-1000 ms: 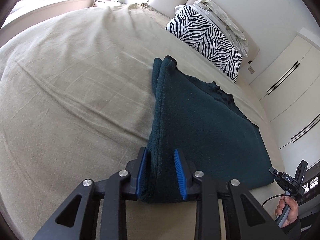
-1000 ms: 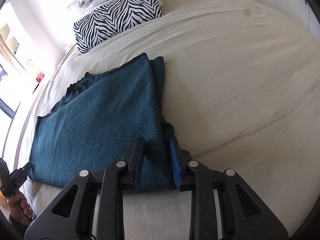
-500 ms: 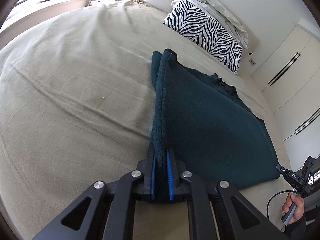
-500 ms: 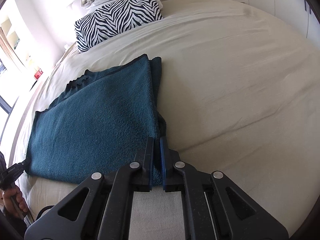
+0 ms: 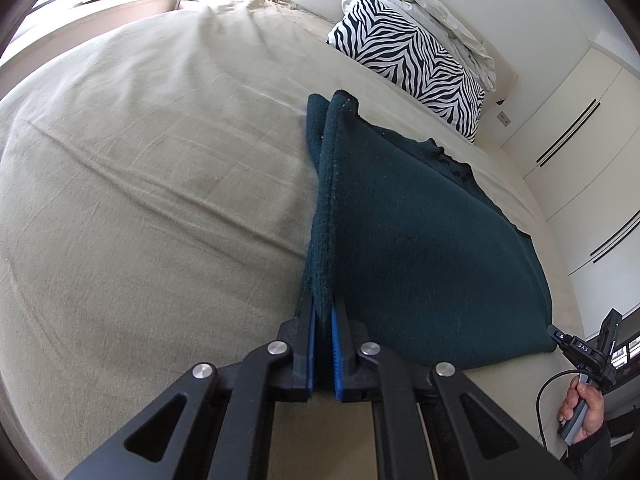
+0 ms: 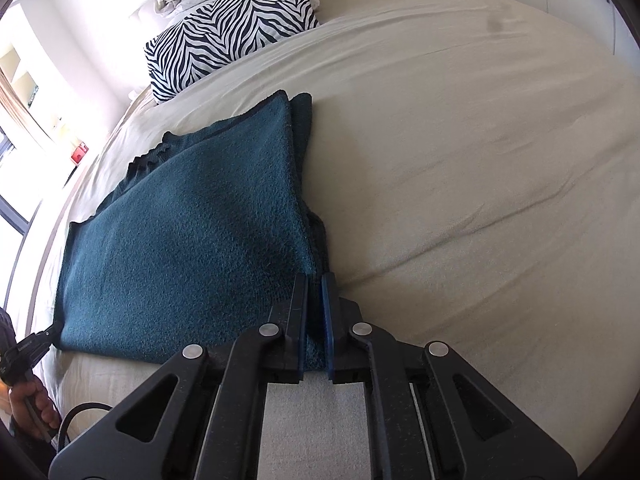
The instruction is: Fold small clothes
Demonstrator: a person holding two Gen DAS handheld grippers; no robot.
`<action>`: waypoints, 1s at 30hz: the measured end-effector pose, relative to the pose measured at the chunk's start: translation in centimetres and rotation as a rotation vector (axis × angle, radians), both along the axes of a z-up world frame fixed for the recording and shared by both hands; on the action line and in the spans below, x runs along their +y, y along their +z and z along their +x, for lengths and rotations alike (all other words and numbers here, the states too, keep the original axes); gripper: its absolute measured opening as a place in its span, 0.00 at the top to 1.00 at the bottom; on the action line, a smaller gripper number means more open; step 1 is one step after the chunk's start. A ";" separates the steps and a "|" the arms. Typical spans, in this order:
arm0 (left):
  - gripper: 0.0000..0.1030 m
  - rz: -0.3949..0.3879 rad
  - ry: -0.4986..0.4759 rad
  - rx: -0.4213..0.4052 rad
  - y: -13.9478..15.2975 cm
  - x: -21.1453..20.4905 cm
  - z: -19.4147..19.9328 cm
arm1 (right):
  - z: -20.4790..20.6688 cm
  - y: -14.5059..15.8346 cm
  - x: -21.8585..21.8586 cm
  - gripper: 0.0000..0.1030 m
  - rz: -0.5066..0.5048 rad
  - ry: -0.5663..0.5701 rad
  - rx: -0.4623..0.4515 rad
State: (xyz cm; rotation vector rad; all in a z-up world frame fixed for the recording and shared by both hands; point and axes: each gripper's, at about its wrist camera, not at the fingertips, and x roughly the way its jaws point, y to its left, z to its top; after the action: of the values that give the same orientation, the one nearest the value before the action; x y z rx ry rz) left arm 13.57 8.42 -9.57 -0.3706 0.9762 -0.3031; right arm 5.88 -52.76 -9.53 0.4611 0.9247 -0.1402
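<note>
A dark teal fleece garment (image 5: 420, 236) lies on a beige bed (image 5: 160, 200), stretched between both grippers. My left gripper (image 5: 323, 316) is shut on the garment's near left corner, the cloth pinched between the blue pads. In the right wrist view the same garment (image 6: 188, 248) spreads to the left, and my right gripper (image 6: 315, 284) is shut on its near right corner. Both held edges are raised a little off the sheet. The far edge shows a folded layer underneath.
A zebra-striped pillow (image 5: 408, 60) with a white crumpled sheet (image 5: 436, 0) lies at the head of the bed, and it shows in the right wrist view (image 6: 228, 36) too. White wardrobes (image 5: 580, 128) stand beside the bed. The other hand and gripper handle (image 5: 584, 364) show low right.
Both grippers went from open around the garment's corners to shut on them. The pinched edges have lifted slightly and the cloth is pulled tauter.
</note>
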 end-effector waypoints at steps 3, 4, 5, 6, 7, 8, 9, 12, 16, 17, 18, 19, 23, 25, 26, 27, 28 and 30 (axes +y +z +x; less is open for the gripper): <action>0.93 -0.006 0.005 0.001 -0.1 0.1 -0.2 | 0.0 0.1 -0.1 0.93 0.019 0.001 0.000; 0.93 -0.005 0.006 0.000 -0.1 0.0 -0.2 | -0.1 0.1 -0.2 0.93 0.023 0.000 -0.001; 0.93 -0.004 0.007 0.000 -0.1 0.0 -0.2 | -0.1 0.2 -0.1 0.93 0.024 0.001 -0.002; 0.93 -0.005 0.007 -0.001 -0.1 0.0 -0.2 | -0.1 0.3 -0.1 0.93 0.022 0.006 -0.005; 0.93 -0.008 0.008 -0.001 -0.1 -0.1 -0.1 | -0.1 0.3 0.1 0.93 0.015 0.011 -0.005; 0.93 -0.012 0.011 -0.001 -0.1 0.0 -0.2 | 0.0 0.2 0.1 0.93 0.010 0.015 -0.004; 0.93 -0.014 0.013 -0.001 -0.1 0.0 -0.3 | 0.0 0.2 0.1 0.93 0.010 0.017 -0.003; 0.93 -0.022 0.016 0.001 -0.3 0.1 -0.5 | 0.1 0.0 0.0 0.93 0.020 0.015 0.002; 0.90 -0.032 0.031 -0.005 0.3 0.4 -0.6 | 0.1 0.8 -0.3 0.81 0.005 -0.024 0.022; 0.87 -0.024 0.046 -0.007 0.7 0.6 -0.8 | -0.2 1.5 -0.4 0.76 -0.005 -0.046 0.008; 0.81 -0.006 0.064 -0.016 1.3 0.8 -1.0 | -0.5 2.4 -0.4 0.69 -0.023 -0.066 -0.010; 0.77 0.013 0.084 -0.035 2.1 1.0 -1.2 | -0.8 3.4 -0.4 0.62 -0.050 -0.085 -0.029; 0.68 0.075 0.070 -0.145 5.9 -0.3 -0.1 | 0.0 7.4 0.8 0.41 -0.023 -0.053 -0.175; 0.58 0.113 0.031 -0.198 7.4 -2.5 1.7 | 2.6 8.1 2.4 0.41 0.079 0.030 -0.208; 0.57 0.130 0.010 -0.219 7.9 -3.9 2.8 | 4.2 8.1 3.4 0.41 0.137 0.073 -0.219; 0.57 0.146 -0.011 -0.238 8.3 -5.4 4.2 | 6.0 8.0 4.6 0.41 0.188 0.114 -0.224; 0.54 0.164 -0.029 -0.250 8.4 -6.9 5.5 | 7.8 7.7 5.9 0.43 0.231 0.159 -0.226; 0.54 0.203 -0.059 -0.250 8.1 -9.7 8.1 | 11.8 6.6 9.1 0.43 0.328 0.252 -0.217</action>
State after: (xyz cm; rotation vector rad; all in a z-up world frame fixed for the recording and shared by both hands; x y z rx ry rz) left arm 21.68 -1.33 -1.46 -0.1151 0.7647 -0.2936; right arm 17.69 -43.64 -2.95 0.6442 0.7855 0.2911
